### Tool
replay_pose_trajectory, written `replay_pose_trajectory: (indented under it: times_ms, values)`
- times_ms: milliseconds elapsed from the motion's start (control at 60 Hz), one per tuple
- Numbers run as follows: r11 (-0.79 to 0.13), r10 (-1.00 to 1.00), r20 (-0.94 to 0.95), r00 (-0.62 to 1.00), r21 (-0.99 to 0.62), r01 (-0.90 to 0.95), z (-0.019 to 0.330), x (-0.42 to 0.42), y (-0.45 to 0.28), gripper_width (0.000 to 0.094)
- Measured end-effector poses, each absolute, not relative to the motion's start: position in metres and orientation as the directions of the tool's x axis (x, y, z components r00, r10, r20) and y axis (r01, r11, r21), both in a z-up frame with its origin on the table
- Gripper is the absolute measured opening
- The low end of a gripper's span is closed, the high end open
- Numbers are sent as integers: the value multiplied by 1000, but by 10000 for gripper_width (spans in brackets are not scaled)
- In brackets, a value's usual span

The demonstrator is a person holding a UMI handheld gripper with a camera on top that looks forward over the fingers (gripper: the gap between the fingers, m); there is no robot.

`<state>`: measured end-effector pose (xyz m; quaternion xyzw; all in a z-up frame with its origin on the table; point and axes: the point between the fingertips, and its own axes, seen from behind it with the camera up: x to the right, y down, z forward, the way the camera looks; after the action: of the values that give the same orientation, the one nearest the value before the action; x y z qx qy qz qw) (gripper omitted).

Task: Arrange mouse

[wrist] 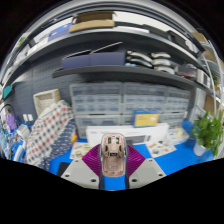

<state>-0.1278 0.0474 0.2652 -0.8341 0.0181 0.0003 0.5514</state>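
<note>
A beige computer mouse (pixel 113 153) sits between my gripper's (pixel 113 160) two fingers, its underside turned toward the camera. The purple pads (pixel 95 159) press against both of its sides, so the gripper is shut on the mouse. The mouse is held above a blue table surface (pixel 170 160). Its far end points ahead toward a white box.
A white box (pixel 110 132) stands just beyond the mouse. Behind it are drawer cabinets (pixel 120 100) and shelves (pixel 110 60) with boxes. A patterned cloth (pixel 45 130) hangs at the left, a green plant (pixel 208 130) stands at the right, and a yellow item (pixel 147 120) lies on the table.
</note>
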Motion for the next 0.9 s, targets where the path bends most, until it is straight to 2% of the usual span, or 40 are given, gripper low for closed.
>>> replay_pose_trajectory:
  times_ms: [50, 133, 267, 350, 367, 383, 550, 750, 883, 900]
  values:
    - [-399, 14, -34, 999, -916, -25, 257, -165, 58, 298]
    - [-435, 69, -52, 996, -900, -17, 224, -219, 72, 297]
    - [-545, 107, -59, 992, -838, 9, 133, -277, 83, 296]
    - [-608, 110, -57, 992, -793, 22, 79, -294, 81, 293]
    - [-618, 109, -55, 993, -786, 25, 70, -295, 80, 350]
    - [-624, 105, -50, 993, -781, 26, 62, -297, 79, 322]
    - [-700, 98, -26, 995, -713, 51, -3, -304, 71, 321]
    - [-683, 86, -13, 996, -729, 50, -7, -303, 75, 374]
    - [-697, 71, -21, 997, -716, 34, -7, -303, 75, 475]
    - [-702, 66, -25, 998, -712, 29, -7, -302, 74, 544]
